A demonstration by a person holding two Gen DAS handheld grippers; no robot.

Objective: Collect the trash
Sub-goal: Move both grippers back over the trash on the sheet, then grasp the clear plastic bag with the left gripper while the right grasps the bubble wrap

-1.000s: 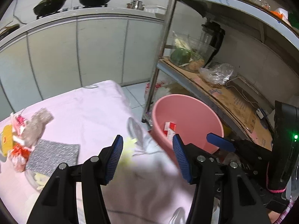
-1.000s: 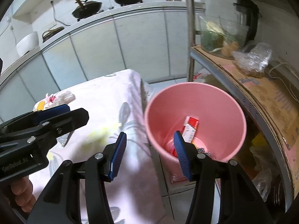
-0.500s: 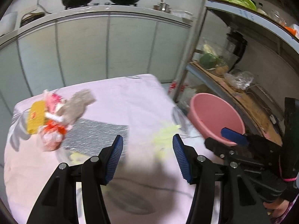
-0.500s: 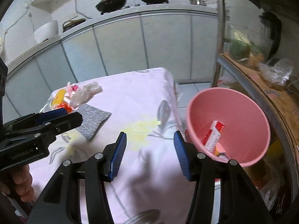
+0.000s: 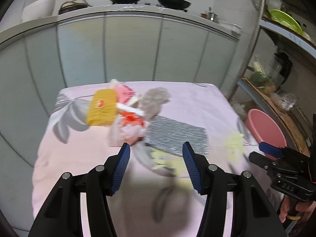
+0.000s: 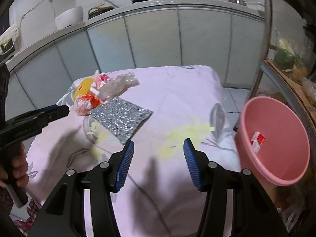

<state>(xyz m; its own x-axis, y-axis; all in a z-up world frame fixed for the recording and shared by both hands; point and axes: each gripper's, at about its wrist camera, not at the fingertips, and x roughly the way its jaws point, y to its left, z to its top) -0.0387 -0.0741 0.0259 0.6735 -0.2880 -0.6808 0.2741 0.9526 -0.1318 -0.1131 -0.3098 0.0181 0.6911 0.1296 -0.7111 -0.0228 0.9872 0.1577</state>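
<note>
Both grippers have swung away from the round pink plastic bin (image 6: 276,140) since a second ago and are now facing the heap of litter. With its blue-padded jaws spread wide and gripping nothing, the left gripper (image 5: 156,165) is hovering above the pink floral tablecloth (image 5: 187,100), just short of the silver glittery rectangular sheet (image 5: 177,136). Touching that sheet's far corner, a crumpled orange-and-white plastic wrapper (image 5: 128,128), a flat yellow packet (image 5: 102,107) and a clear crinkled plastic bag (image 5: 156,100) are lying bunched together. Nearer the bin than the sheet, the right gripper (image 6: 158,164) is likewise hanging released and empty over the cloth. Off the cloth's edge, away from the sheet, the bin is holding a small red-and-white carton (image 6: 257,139).
</note>
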